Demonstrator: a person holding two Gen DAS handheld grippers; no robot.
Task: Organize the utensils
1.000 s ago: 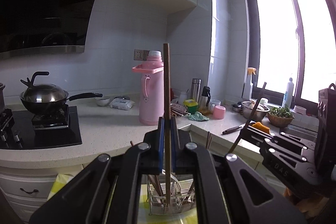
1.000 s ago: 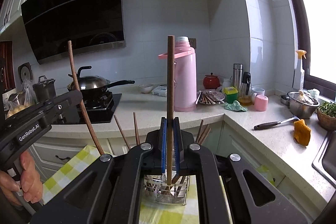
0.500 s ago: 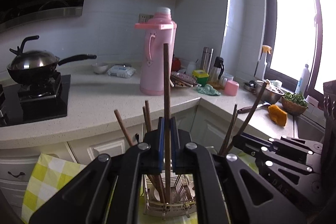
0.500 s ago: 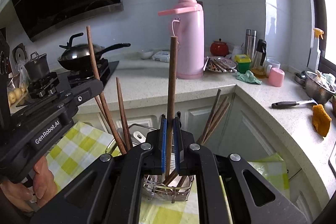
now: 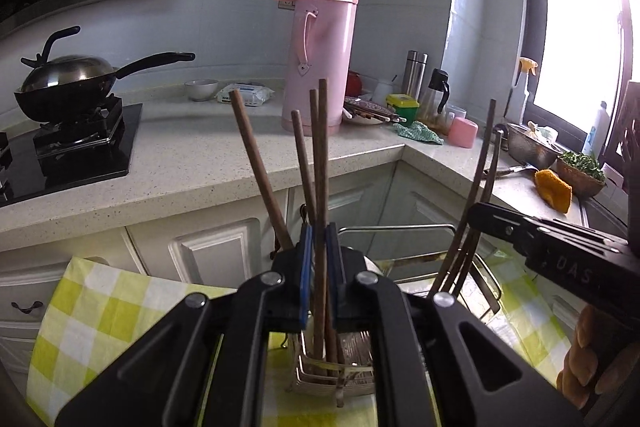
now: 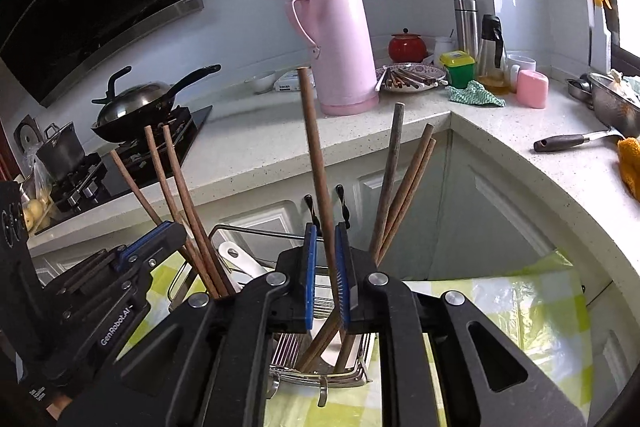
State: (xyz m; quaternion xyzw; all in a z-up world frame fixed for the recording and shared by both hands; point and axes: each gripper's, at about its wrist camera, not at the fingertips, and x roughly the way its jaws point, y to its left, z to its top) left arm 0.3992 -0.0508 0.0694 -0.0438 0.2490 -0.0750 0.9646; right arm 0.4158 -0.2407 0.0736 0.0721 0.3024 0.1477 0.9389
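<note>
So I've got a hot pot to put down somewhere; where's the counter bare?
Widest free patch: the countertop between the stove and the pink thermos, in front of the small bowl. Crowded: the corner right of the thermos, with plate of chopsticks, jars and cups.

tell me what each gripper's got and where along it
Each has one chopstick between opening jaws, low on its shaft, tip already in the wire basket: left gripper, right gripper.
</note>
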